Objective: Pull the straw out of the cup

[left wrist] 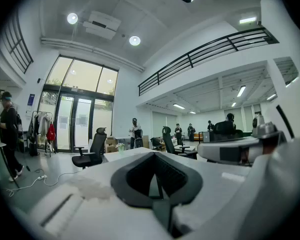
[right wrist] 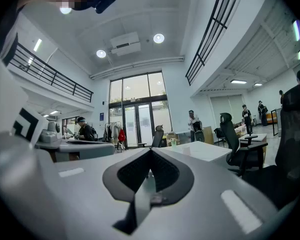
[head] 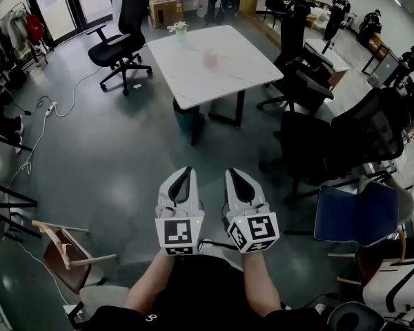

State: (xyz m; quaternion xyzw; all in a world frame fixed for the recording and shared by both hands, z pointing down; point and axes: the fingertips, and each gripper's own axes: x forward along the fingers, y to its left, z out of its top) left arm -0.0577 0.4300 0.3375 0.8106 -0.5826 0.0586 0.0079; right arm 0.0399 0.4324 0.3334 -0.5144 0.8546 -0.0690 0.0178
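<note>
A white table (head: 228,74) stands well ahead of me across the grey floor. On it are a pale green cup (head: 181,33) with something white sticking out of its top, too small to tell as a straw, and a pink cup (head: 210,58). The green cup (right wrist: 173,142) and pink cup (right wrist: 188,151) also show far off in the right gripper view. My left gripper (head: 186,173) and right gripper (head: 234,176) are held side by side at waist height, far from the table. Both are shut and hold nothing, as the left gripper (left wrist: 155,156) and right gripper (right wrist: 150,154) views show.
Black office chairs (head: 124,33) (head: 297,81) ring the table. A wooden chair (head: 65,250) stands near left, a blue-backed chair (head: 355,212) near right. A white cable (head: 34,143) lies on the floor at the left. People (head: 341,9) stand at the back right.
</note>
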